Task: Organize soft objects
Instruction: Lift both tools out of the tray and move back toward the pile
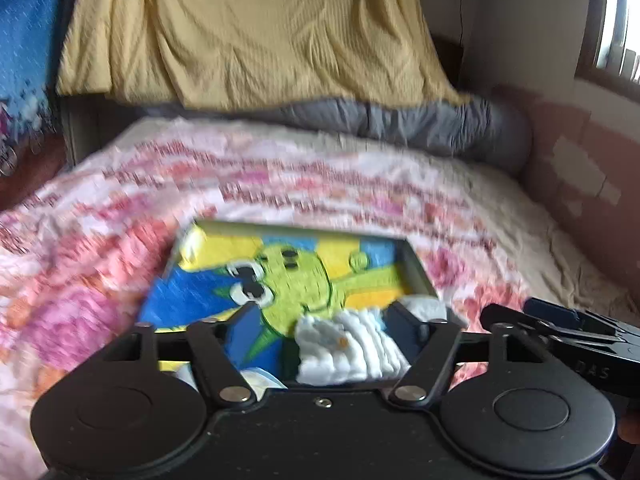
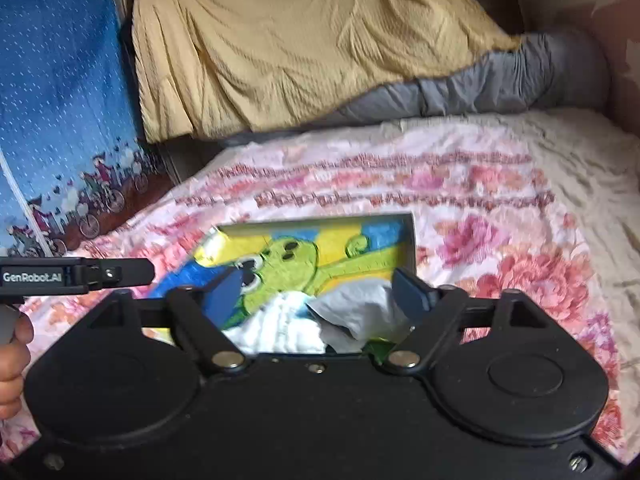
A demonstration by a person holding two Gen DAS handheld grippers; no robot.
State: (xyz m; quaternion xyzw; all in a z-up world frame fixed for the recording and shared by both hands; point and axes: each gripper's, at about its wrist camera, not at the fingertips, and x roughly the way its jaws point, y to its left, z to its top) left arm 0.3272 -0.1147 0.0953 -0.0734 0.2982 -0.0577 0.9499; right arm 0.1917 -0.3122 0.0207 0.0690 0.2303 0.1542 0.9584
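Note:
A shallow tray (image 1: 420, 270) with a green cartoon creature on a yellow and blue floor lies on the bed; it also shows in the right wrist view (image 2: 408, 240). White soft cloths (image 1: 352, 346) lie at its near end, between the fingers of my left gripper (image 1: 320, 320), which is open above them. In the right wrist view the white cloths (image 2: 280, 326) and a crumpled white piece (image 2: 356, 310) lie between the spread fingers of my right gripper (image 2: 320, 290), also open. The other gripper's body shows at the edge of each view.
The bed has a pink floral cover (image 2: 500, 216). A yellow blanket (image 1: 248, 40) hangs at the far end over a rolled grey quilt (image 1: 420, 124). A blue patterned cloth (image 2: 60, 100) hangs at the left. A wall (image 1: 580, 168) borders the right side.

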